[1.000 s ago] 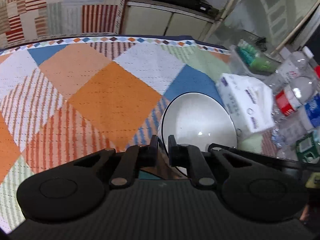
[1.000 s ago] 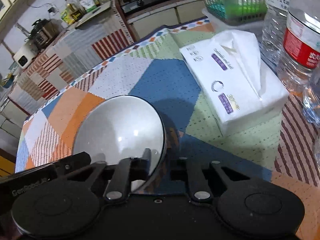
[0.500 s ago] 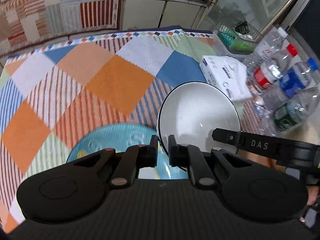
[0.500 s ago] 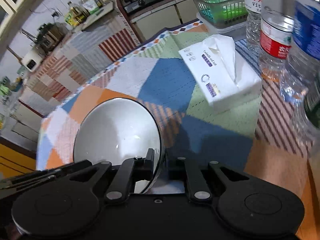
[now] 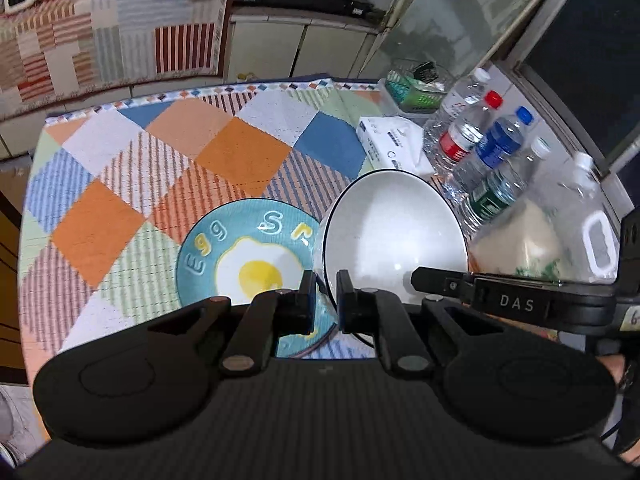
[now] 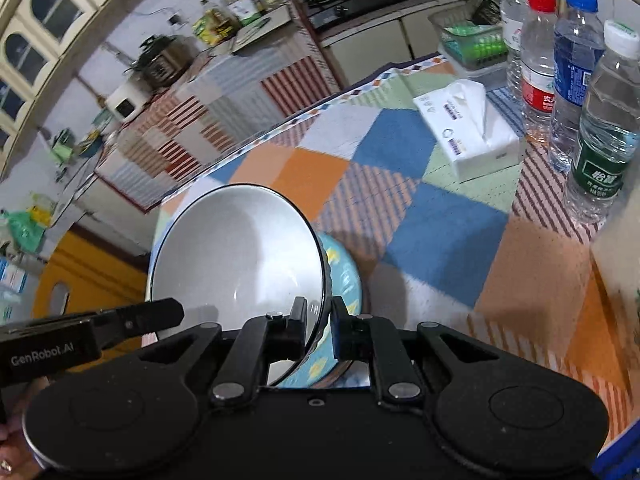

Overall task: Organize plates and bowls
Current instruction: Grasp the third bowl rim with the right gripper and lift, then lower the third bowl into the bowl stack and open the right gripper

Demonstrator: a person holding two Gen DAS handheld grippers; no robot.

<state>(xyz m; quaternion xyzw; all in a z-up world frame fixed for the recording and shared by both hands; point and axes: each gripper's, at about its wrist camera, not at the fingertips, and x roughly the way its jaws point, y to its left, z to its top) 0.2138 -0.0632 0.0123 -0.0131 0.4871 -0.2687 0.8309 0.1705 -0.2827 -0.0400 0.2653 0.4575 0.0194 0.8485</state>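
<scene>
While both sets of jaws pinch opposite rims of the white bowl (image 5: 394, 232) — left gripper (image 5: 322, 294), right gripper (image 6: 319, 322) — it hangs above the bench (image 5: 240, 152), the egg plate (image 5: 240, 256) at nine o'clock.

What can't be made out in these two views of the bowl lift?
- Plate: its near edge is hidden by the left gripper in the left view; in the right view the bowl covers most of it.
- Bowl underside: unseen in both views.
- Plate lettering: cut short by the bowl in the left view.
- Jug: blurred in the left view, contents unclear.
- Basket contents: too small in both views.
</scene>
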